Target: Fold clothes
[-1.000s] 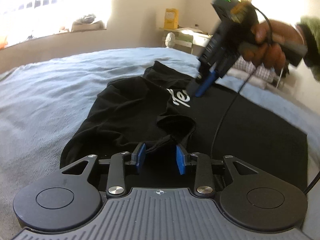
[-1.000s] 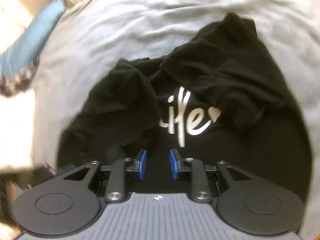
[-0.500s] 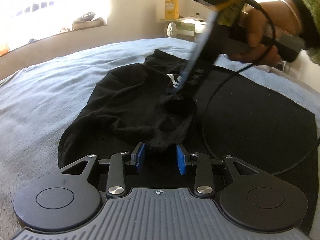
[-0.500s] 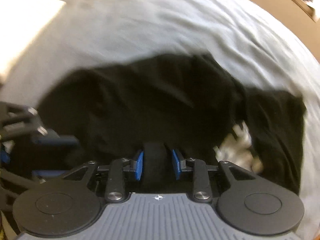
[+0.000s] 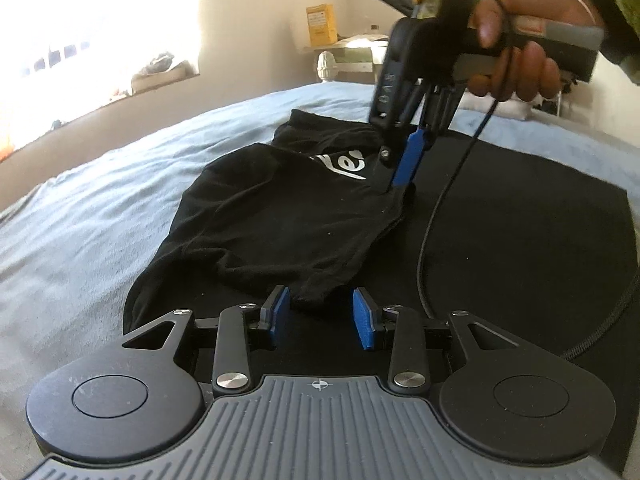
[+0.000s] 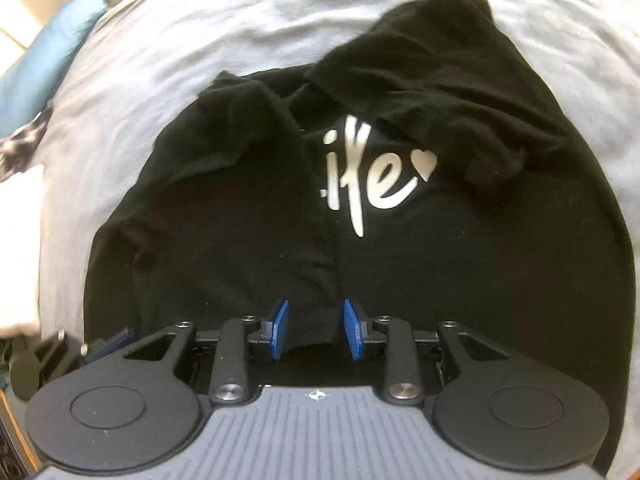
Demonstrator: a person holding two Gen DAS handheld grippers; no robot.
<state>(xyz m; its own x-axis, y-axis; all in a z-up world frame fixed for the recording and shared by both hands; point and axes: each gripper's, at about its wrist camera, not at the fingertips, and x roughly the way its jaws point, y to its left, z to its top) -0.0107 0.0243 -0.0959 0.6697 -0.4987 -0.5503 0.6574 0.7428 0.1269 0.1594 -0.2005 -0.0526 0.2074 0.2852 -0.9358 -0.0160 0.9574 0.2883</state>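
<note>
A black shirt (image 5: 280, 220) with a white script print (image 6: 368, 184) lies rumpled on the bed, its sleeves folded in over the chest. My left gripper (image 5: 320, 318) is open and low at the shirt's near edge, where a fabric fold sits just ahead of the blue pads. A hand (image 5: 516, 60) holds my right gripper (image 5: 394, 184), which points down onto the shirt's edge right of the print. In the right wrist view that gripper (image 6: 316, 330) is open, with black fabric (image 6: 240, 220) lying between its fingers.
A light blue blanket (image 5: 100, 220) covers the bed. A flat black cloth or mat (image 5: 520, 240) spreads to the right, with the right gripper's cable (image 5: 440, 208) trailing over it. A shelf with a yellow box (image 5: 321, 24) stands by the far wall. A blue pillow (image 6: 48, 48) lies at the bed's edge.
My right gripper swung across the shirt and has come down on its edge beside the print. The bunched fold ahead of my left gripper now lies flatter. My left gripper has barely moved.
</note>
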